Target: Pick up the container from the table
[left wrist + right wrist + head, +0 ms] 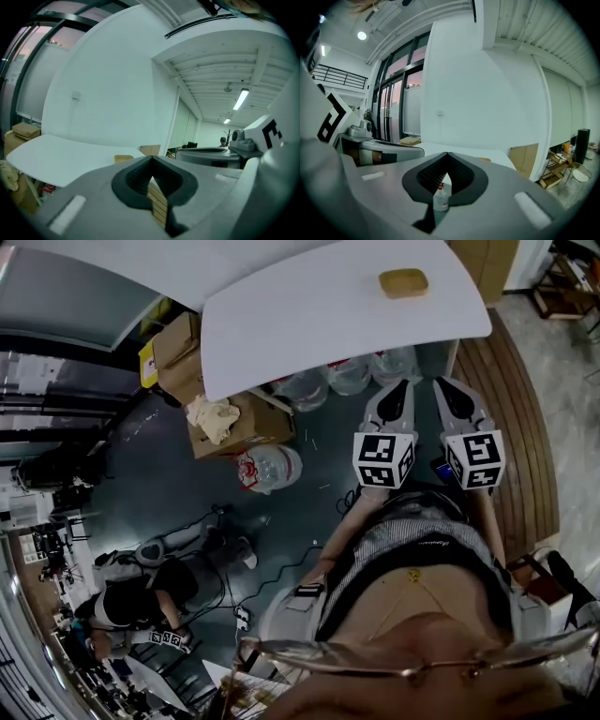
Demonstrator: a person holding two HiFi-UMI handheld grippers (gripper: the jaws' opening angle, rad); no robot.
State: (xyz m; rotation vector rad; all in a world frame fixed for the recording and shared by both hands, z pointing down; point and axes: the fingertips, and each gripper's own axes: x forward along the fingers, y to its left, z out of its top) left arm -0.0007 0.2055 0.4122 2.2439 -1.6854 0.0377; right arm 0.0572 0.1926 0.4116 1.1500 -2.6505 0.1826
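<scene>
**Task item.** In the head view, a flat tan rounded-rectangular container [404, 282] lay on the far part of the white counter [309, 315]. Nothing touched it.

**Grippers, position.** The left gripper [404, 383] and the right gripper [444, 382] were held side by side at the counter's near edge. Both pointed toward the counter and were well apart from the container.

**Left gripper, state.** In the left gripper view, the left gripper [151, 158] was clenched, its jaws meeting at the tips with nothing between them. Only brown wooden floor slats [158, 201] showed through the opening behind the tips. The container [123, 159] was visible ahead on the counter [70, 157], to the left of the jaw tips in that view.

**Right gripper, state.** In the right gripper view, the right gripper [446, 154] was likewise clenched and empty. A small clear plastic bottle with a red label [442, 197] showed through the opening. It lay beyond the gripper and was not gripped.

**Surroundings, head view.**
- 3 large clear plastic water bottles [349, 376] stood beneath the counter's near edge.
- 1 similar bottle lay on its side [272, 468] on the dark floor.
- 2 brown cardboard boxes [178, 348] sat to the left of the counter, and a crumpled pale cloth [214, 416] rested on the nearer one.
- A person [141, 596] sat on the floor at lower left.
</scene>
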